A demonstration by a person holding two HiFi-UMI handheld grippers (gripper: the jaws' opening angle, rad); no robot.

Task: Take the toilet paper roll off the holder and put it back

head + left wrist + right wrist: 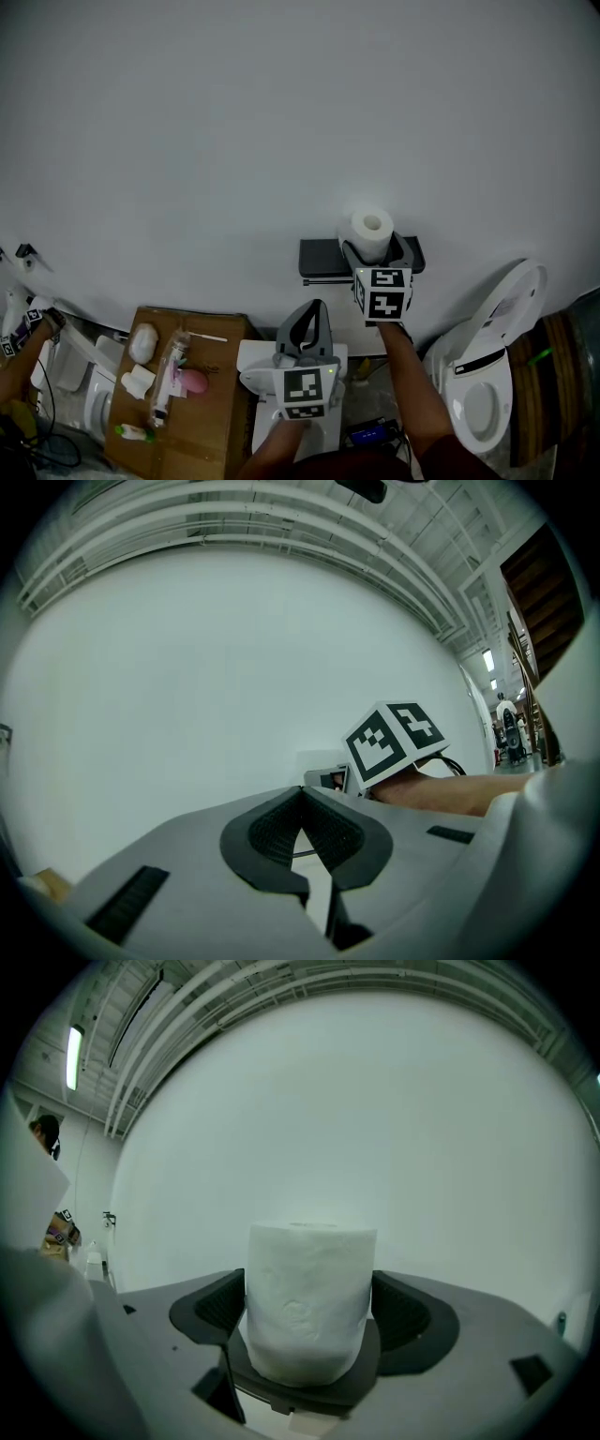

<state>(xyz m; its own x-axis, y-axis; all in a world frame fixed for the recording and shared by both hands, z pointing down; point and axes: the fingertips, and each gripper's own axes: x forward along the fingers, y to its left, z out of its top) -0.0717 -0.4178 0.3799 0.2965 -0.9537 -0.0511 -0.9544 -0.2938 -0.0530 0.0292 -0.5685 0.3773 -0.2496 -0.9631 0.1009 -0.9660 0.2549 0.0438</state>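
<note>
Head view: the left hand-held gripper [314, 314] hangs lowest, nearest the camera, well below the wall holder [319, 258]. The toilet paper roll [372, 230] stands upright on the holder's flat top, between the jaws of the right hand-held gripper [372, 251].

Left gripper view: its jaws are closed on nothing.

Right gripper view: the jaws stand wide on either side of the roll, whose long axis is vertical. The pads do not squeeze it.

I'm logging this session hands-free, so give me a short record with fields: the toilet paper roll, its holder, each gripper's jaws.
toilet paper roll: stands upright on the holder
holder: dark shelf on the white wall
right gripper: jaws apart, one on each side of the roll
left gripper: lower down, jaws together, nothing between them
</note>
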